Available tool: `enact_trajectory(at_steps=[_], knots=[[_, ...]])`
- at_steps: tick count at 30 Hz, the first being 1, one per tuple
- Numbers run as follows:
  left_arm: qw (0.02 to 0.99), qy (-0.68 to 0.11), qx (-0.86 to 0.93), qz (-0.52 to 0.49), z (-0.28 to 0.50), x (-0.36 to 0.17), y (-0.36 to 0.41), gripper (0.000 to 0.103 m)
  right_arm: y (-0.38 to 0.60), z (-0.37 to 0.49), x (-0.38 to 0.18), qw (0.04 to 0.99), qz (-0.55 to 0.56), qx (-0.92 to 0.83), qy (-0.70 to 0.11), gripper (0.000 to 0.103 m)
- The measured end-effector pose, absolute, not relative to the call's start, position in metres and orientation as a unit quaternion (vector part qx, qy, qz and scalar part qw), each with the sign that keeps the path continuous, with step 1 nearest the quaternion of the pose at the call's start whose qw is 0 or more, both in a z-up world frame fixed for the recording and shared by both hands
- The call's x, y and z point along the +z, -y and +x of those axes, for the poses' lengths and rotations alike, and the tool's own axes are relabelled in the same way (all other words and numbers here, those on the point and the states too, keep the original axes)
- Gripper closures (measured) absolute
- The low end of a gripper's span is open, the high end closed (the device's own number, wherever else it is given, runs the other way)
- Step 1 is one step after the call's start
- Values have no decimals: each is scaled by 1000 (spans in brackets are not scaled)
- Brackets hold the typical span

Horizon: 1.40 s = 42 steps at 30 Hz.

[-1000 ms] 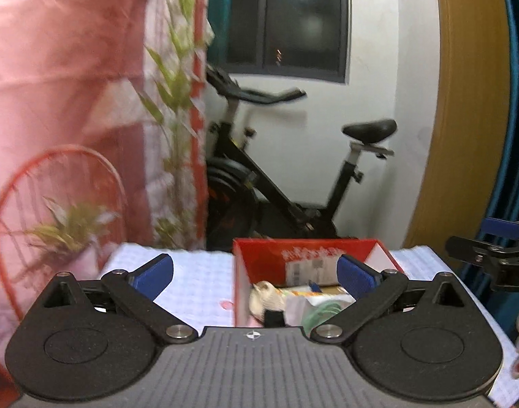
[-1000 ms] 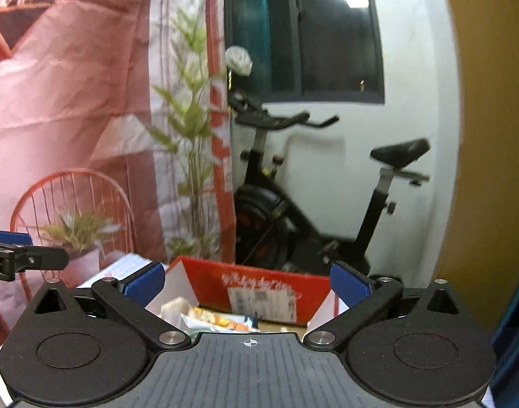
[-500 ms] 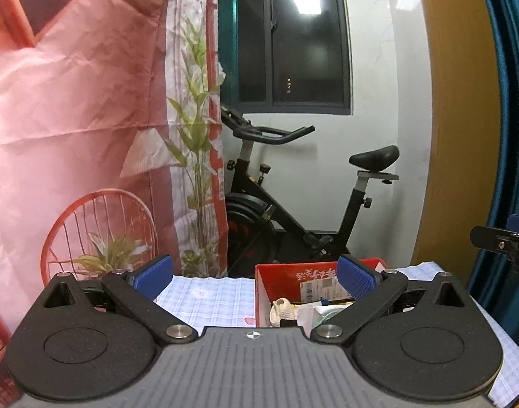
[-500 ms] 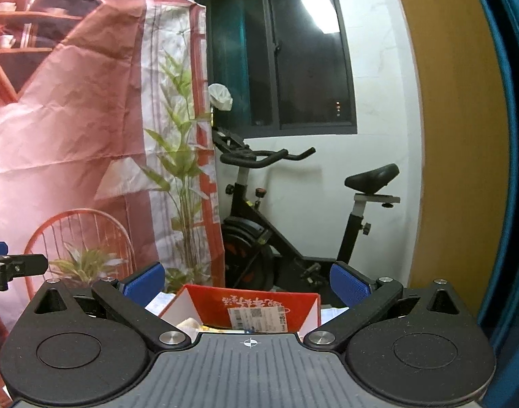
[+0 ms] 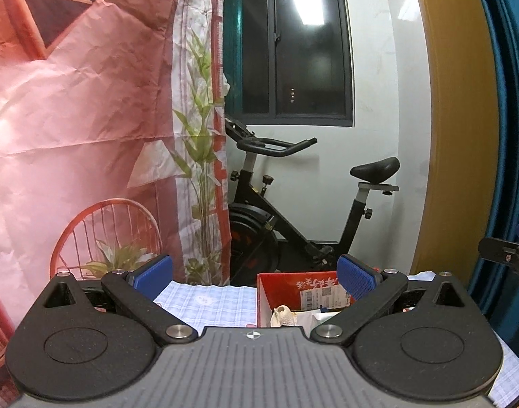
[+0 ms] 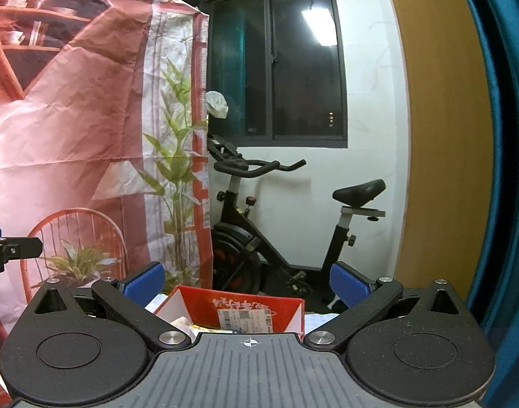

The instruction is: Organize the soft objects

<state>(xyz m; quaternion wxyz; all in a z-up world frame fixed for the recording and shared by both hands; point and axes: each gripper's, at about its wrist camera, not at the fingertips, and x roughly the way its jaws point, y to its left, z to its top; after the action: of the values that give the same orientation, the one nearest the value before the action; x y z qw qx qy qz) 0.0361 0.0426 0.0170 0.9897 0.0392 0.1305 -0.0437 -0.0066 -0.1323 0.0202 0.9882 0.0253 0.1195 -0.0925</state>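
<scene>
A red cardboard box [image 5: 295,290] with soft items inside stands on a table with a blue-checked cloth [image 5: 212,301]. A whitish soft item [image 5: 282,316] shows at its near edge. My left gripper [image 5: 254,277] is open and empty, raised above and behind the box. The box also shows in the right wrist view [image 6: 246,311]. My right gripper [image 6: 246,280] is open and empty, held above the box. Each gripper's tip shows at the edge of the other's view, the right one [image 5: 504,255] and the left one [image 6: 11,248].
A black exercise bike [image 5: 293,210] stands behind the table under a dark window [image 5: 293,47]. A printed pink backdrop [image 5: 82,119] hangs on the left. A wooden panel [image 5: 450,119] and a blue curtain [image 5: 507,102] are on the right.
Both grippers have lifted and pulled back from the box, so it sits lower and smaller in both views. Both stay open.
</scene>
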Motion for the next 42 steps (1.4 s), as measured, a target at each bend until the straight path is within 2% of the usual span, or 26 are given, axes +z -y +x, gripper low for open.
enact_trajectory(at_steps=[42], knots=[[988, -147, -37, 39, 33, 17, -50, 0, 147, -3, 6, 980, 57, -122, -145, 0]])
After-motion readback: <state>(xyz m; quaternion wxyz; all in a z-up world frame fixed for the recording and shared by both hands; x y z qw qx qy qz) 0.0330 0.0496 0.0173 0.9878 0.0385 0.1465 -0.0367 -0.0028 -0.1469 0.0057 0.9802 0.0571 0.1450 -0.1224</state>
